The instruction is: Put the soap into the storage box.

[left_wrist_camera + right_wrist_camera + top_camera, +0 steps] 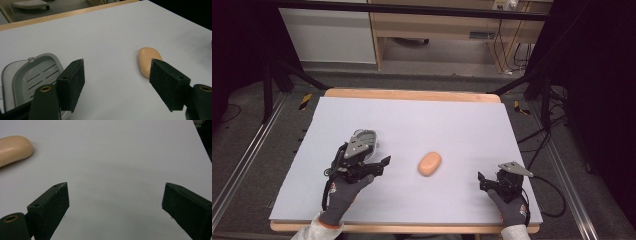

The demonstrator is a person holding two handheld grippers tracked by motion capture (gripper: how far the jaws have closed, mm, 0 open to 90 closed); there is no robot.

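Jaws of both grippers are seen spread and empty in the high view: the left gripper (379, 162) is held above the bench (412, 120) beside a grey soap dish (364, 140), and the right gripper (484, 181) rests near the front right corner. A peach-coloured bar of soap (430, 163) lies flat on the pale surface between them, nearer the left gripper and touched by neither.

From the left gripper view, the soap bar (146, 60) is seen just beyond the right-hand jaw, which partly hides its near end; the jaws are set wide apart. The soap dish (37, 72) is seen at the lower left, its slotted floor empty. The bar is shown as a smooth, rounded oval with a faint sheen and no wrapper.

From the right gripper view, the soap bar (13, 148) is seen at the upper left, well apart from the spread jaws, with only bare bench between them.

The bar is judged to be light, stiff and hard, but slippery, with curved sides from which flat pads may squirt it out. A hold across its short width at the middle is judged safest, with moderate pressure so that the surface is not dented.
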